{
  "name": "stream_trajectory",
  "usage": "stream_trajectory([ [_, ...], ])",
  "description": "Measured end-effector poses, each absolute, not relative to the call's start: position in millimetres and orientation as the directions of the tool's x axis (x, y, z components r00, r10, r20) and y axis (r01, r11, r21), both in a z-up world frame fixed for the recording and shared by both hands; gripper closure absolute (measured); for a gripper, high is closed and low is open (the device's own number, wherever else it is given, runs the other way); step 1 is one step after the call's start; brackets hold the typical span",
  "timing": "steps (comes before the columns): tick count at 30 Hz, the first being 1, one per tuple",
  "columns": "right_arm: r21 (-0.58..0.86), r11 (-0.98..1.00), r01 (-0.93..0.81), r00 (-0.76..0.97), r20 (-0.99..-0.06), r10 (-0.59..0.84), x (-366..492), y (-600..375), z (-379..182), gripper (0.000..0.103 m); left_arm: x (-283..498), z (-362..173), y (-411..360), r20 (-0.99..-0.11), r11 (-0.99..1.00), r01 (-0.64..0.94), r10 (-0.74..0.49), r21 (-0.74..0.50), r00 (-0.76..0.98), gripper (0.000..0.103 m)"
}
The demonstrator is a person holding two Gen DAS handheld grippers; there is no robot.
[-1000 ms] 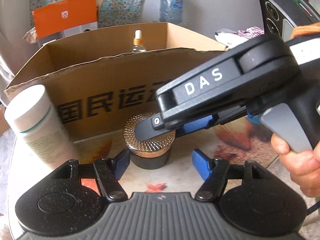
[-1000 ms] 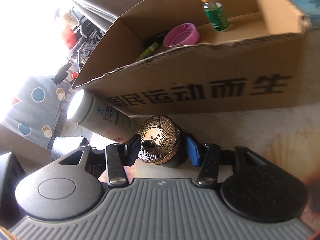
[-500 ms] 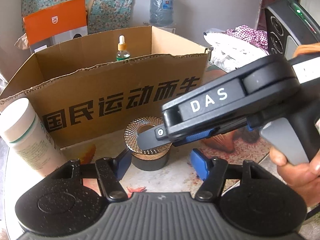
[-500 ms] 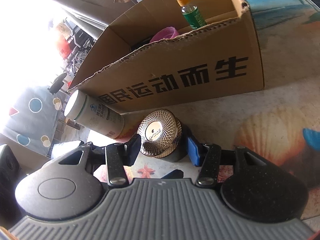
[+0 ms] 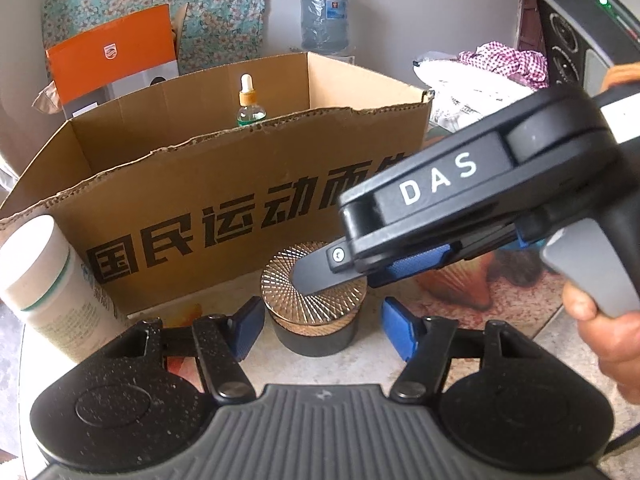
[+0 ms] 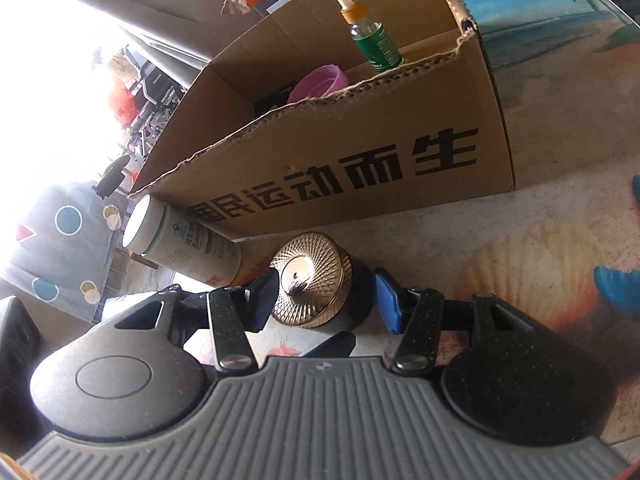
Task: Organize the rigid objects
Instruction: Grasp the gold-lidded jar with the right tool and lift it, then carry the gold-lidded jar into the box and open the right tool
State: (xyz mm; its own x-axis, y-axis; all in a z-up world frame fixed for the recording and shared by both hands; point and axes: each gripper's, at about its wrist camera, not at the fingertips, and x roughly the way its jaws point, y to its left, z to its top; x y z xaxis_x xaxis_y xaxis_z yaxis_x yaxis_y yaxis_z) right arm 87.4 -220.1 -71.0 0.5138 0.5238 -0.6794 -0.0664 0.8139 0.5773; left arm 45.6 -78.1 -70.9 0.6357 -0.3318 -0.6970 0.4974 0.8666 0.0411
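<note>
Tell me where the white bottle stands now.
In both wrist views the white bottle stands on the table at the left, touching the cardboard box's front, left of the gold-lidded jar.

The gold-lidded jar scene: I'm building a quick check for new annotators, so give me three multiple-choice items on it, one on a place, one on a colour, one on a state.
1. Where does the gold-lidded jar stand?
A. inside the cardboard box
B. on the table in front of the cardboard box
C. on top of the white bottle

2. What colour is the round bowl-like thing in the box?
A. pink
B. yellow
C. black

3. How does the dropper bottle stand?
A. lying flat
B. upside down
C. upright

Key:
1 B, the jar sits on the table before the printed wall of the cardboard box.
2 A, a pink rim shows over the box wall.
3 C, the dropper bottle stands in the box with its white tip uppermost.
</note>
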Motion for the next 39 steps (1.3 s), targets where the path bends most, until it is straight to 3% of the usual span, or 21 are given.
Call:
stream_trajectory([
  [8,0.597,0.8,-0.056,0.496,-0.679,0.542,95,-222,-79,0.043,58,-79,-85,-0.712,0.869,0.49,-0.306,0.063,0.633,0.045],
  [39,0.604,0.795,-0.059,0.525,-0.658,0.539,86,-226,-67,0.044,50,-62,-89,-0.685,0.876,0.482,-0.335,0.027,0.646,0.046],
])
